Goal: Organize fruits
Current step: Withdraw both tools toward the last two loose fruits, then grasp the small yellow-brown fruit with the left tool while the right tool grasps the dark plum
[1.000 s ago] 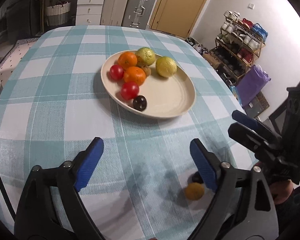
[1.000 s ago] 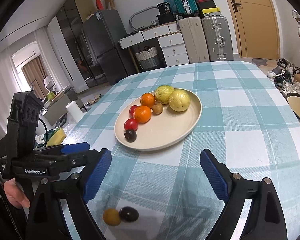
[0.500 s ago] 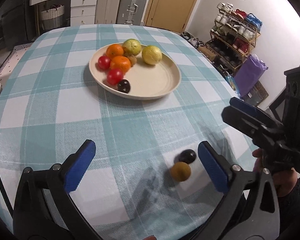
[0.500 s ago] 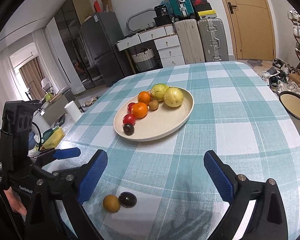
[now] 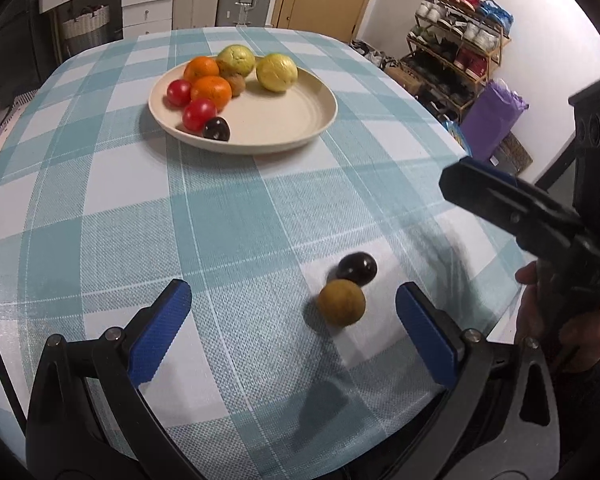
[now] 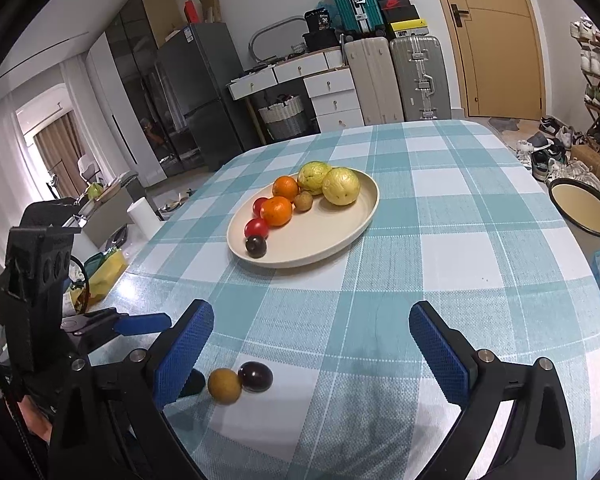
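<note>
Your left tool (image 5: 290, 330) now stands spread wide with nothing between its blue pads; a second ago it sat narrower and farther from the loose fruit, so you have swung it toward them. In its view the brown fruit (image 5: 341, 302) lies at about two o'clock from the tool's gap, close to the right pad, touching the dark plum (image 5: 357, 268) just beyond it at one o'clock. That puts the brown fruit in reach for the next pick, I judge. The plate (image 5: 300, 120) sits at twelve o'clock on the checked worktop (image 5: 120, 220), well apart from the pair, already carrying two oranges, two red fruits, a dark one, a small brown one and two yellow-green ones. Your right tool (image 6: 312, 346) is likewise spread and empty; it has opened slightly over the same second and barely shifted. In its view the two loose fruits lie at seven o'clock, near its left pad. The only partly readable writing is "30" or "36" on a black box atop the drawers; other labels are too small.
</note>
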A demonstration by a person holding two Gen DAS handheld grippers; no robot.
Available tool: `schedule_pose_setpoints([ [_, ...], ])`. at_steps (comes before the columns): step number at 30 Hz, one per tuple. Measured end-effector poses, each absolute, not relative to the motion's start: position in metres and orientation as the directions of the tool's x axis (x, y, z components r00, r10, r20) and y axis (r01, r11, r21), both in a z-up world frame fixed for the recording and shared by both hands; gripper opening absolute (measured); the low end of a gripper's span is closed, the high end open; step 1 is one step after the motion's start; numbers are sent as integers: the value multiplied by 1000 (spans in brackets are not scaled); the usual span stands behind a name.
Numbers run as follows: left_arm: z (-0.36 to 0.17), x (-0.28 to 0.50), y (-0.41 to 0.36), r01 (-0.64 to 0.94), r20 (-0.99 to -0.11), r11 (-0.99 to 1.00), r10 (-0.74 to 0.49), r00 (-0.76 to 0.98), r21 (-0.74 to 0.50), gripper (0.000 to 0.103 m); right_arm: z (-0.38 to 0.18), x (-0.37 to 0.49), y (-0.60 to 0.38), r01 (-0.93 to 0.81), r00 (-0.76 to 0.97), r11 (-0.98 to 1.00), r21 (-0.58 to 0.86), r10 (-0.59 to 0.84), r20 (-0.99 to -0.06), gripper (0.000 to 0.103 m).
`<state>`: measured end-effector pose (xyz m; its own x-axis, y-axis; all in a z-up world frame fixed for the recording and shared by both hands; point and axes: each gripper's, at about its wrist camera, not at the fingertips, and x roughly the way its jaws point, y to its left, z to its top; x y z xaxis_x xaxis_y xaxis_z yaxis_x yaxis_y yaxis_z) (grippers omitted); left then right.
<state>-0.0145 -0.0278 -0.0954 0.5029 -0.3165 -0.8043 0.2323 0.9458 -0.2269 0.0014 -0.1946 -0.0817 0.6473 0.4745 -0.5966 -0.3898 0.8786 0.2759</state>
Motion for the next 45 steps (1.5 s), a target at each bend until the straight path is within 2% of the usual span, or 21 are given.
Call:
schedule_pose_setpoints([
  [6, -100, -17, -31, 292, -795, 915, -389, 466, -277, 100, -84, 1, -195, -382, 642, 882, 277, 469, -607, 101],
  [9, -101, -21, -35, 314, -788, 906, -407, 462, -284, 92, -87, 1, -195, -378, 637, 883, 278, 466, -614, 101],
  [11, -103, -21, -37, 328, -791, 903, -408, 456, -277, 74, -88, 0, -195, -377, 634, 883, 279, 465, -618, 101],
  [15, -111, -21, -40, 343, -797, 891, -430, 424, -297, 48, -90, -1, -196, -375, 629, 884, 278, 463, -624, 101],
  [17, -112, -20, -39, 348, -790, 885, -444, 423, -310, 25, -91, -2, -196, -374, 627, 885, 278, 463, -627, 101],
  [34, -98, -18, -7, 308, -753, 888, -455, 476, -342, 25, -108, -2, -189, -402, 553, 855, 327, 512, -658, 101],
  [45, -94, -19, 14, 260, -741, 897, -442, 505, -358, 25, -119, -11, -168, -462, 514, 833, 304, 531, -674, 100],
])
